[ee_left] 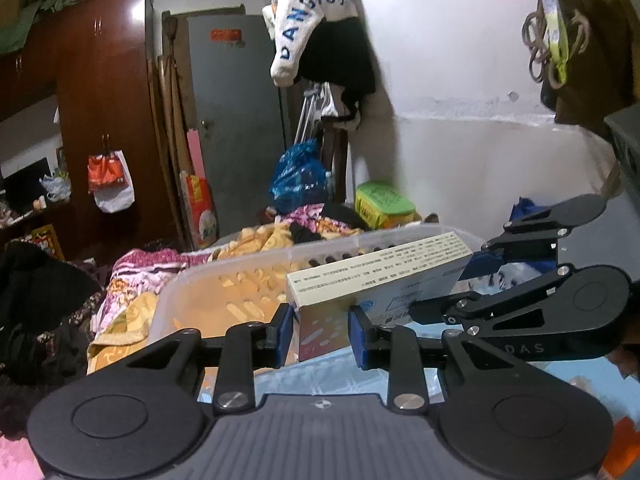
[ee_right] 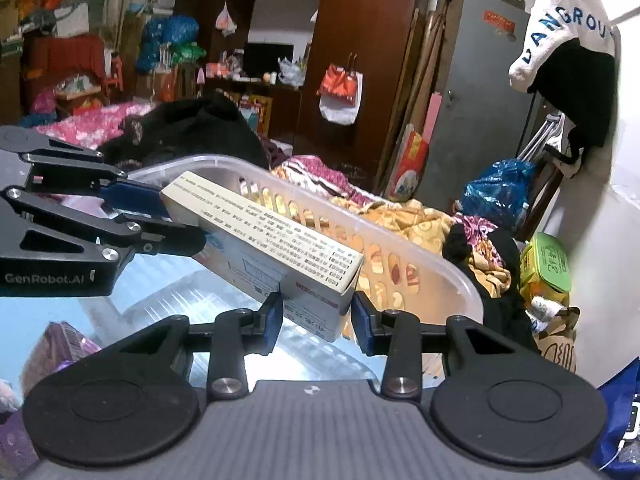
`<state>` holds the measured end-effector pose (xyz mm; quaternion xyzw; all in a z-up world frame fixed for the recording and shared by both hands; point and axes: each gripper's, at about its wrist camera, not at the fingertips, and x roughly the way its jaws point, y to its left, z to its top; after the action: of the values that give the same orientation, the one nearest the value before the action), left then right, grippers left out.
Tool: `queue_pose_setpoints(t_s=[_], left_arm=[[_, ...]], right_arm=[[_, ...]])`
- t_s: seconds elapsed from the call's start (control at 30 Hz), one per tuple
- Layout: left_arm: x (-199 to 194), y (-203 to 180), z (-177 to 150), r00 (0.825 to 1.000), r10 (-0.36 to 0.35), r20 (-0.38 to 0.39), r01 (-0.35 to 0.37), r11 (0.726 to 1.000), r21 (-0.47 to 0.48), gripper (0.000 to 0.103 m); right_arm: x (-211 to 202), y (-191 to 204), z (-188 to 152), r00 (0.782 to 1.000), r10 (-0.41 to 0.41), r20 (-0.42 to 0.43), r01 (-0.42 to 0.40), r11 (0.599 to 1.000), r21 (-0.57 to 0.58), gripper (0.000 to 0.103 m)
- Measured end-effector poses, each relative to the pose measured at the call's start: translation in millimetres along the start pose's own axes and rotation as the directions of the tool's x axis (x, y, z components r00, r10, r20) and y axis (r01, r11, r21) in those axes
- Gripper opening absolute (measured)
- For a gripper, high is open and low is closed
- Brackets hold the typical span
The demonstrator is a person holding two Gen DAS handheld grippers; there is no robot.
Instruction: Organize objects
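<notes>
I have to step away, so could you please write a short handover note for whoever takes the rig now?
Left gripper: shut on one end of the box.
Right gripper: shut on the other end of the same box.
The box is held in the air, in front of the clear slotted basket.
Done: box picked up with both grippers.
Left: probably set it in the basket, then let go with both.

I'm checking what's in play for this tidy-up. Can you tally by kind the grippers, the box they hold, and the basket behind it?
Grippers: 2, left gripper and right gripper, both gripping the box
Printed boxes: 1, box
Slotted plastic baskets: 1, basket
Total: 4
</notes>
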<state>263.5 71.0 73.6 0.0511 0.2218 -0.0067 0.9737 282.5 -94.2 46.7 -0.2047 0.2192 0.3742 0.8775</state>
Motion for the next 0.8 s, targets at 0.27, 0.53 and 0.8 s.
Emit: queue_pose_setpoints(t_s=[0.27,0.53,0.8], left_arm=[[6.5,7.3,3.7,1.000,-0.008,0.002,0.008,0.999,-0.034,0.058],[-64.7,8.8,-14.2,0.985,-0.016,0.173,0.030,0.997,-0.077,0.081],[-156.5,-18.8,-99.8,0.963,-0.050,0.264,0.070,0.995,-0.068,0.082]], right_arm=[[-10.1,-7.9,10.6,0.999,-0.030,0.029,0.030,0.999,0.017,0.080],[-92.3,-18.0,-27.2,0.973,-0.084,0.213,0.059,0.991,0.122,0.103],[-174.8,9.2,-148.4,0.935,-0.043,0.353,-0.063,0.957,0.282,0.103]])
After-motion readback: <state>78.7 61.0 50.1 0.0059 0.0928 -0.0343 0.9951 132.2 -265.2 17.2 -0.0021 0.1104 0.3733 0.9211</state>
